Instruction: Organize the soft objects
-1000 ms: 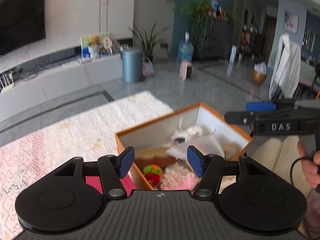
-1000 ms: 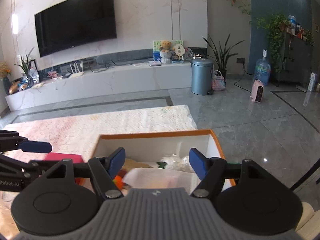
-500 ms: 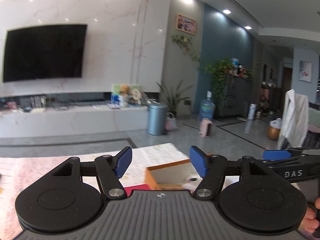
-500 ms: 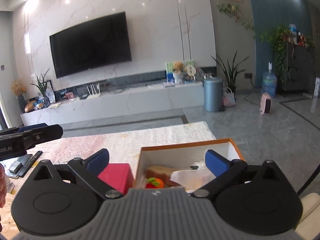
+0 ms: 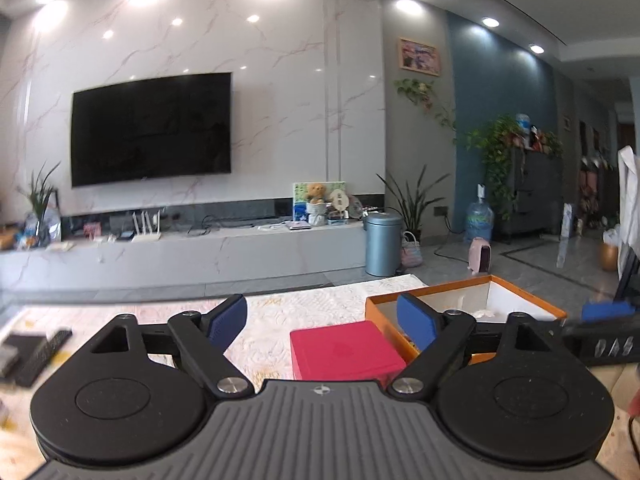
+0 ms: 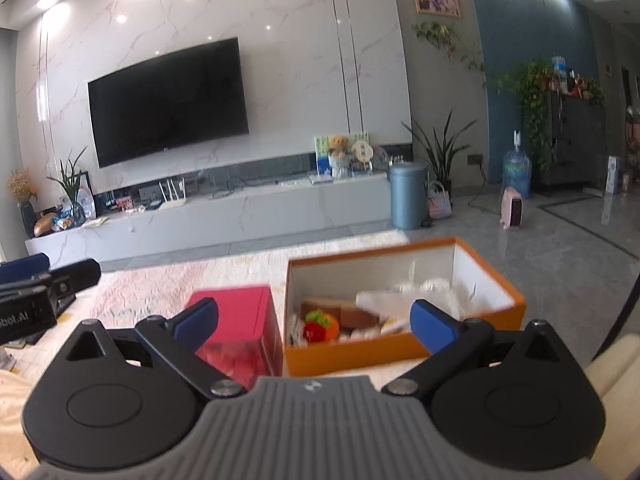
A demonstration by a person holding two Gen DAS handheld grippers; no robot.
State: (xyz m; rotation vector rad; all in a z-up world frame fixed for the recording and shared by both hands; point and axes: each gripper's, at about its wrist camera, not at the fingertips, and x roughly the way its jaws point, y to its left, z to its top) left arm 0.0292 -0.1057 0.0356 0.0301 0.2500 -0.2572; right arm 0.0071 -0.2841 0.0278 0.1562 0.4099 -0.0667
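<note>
A pale quilted cloth with a faint pink and cream pattern covers the counter (image 6: 168,280), and everything of the task sits on it.

The largest thing there is an open rectangular cardboard box, orange outside and white inside (image 6: 400,354). Soft things lie loosely heaped in it: crumpled white fabric or paper (image 6: 404,300), a brown plush piece (image 6: 352,314), and a small knitted ball in orange, red and green (image 6: 320,326). From the left wrist view only the box's orange rim and white inner wall (image 5: 516,300) show, to the right of the claw's line.

Just left of the box, close against its side, stands a smooth magenta-red square box with a flat lid (image 6: 236,320); in the left view it (image 5: 340,350) sits between the blue pads.

The right claw (image 6: 316,322) hangs above the near edge of the counter, tipped slightly downward toward the two boxes. Its black jaws with blue rubbery pads stand spread wide, gripping nothing.

The left claw (image 5: 322,322) points nearly level across the counter toward the far wall. Its jaws are opening, already wide apart, and the pads press on nothing. Its black body also shows at the left edge of the right view (image 6: 36,296).

At the far left of the counter lie flat dark objects (image 5: 28,354), too blurred to name.
</note>
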